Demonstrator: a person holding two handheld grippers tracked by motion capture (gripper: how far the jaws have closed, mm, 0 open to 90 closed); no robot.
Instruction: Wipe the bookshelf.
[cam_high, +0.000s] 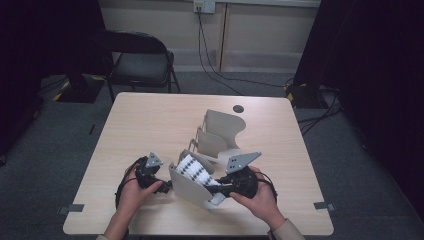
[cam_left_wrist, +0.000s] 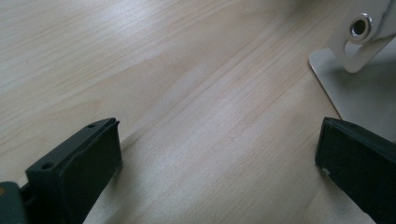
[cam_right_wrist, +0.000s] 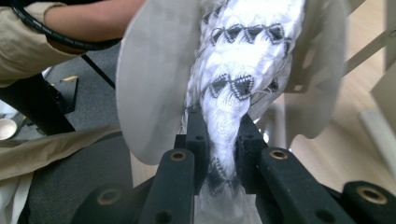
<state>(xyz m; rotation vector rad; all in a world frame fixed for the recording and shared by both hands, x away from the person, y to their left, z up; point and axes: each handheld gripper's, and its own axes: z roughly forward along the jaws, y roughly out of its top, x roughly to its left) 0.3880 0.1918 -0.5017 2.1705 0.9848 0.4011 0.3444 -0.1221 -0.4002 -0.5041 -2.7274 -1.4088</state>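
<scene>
1. High view: right gripper (cam_high: 220, 192) grips a white cloth with black pattern (cam_high: 195, 171) lying between the plates of a grey rack (cam_high: 220, 131) on the table (cam_high: 150, 120); left gripper (cam_high: 162, 187) sits beside the nearest plate.
2. Left gripper view: jaws spread wide over bare wood, possibly touching it, gripping nothing.
3. Right gripper view: jaws pinch the cloth (cam_right_wrist: 233, 70) tight between two plates.
</scene>
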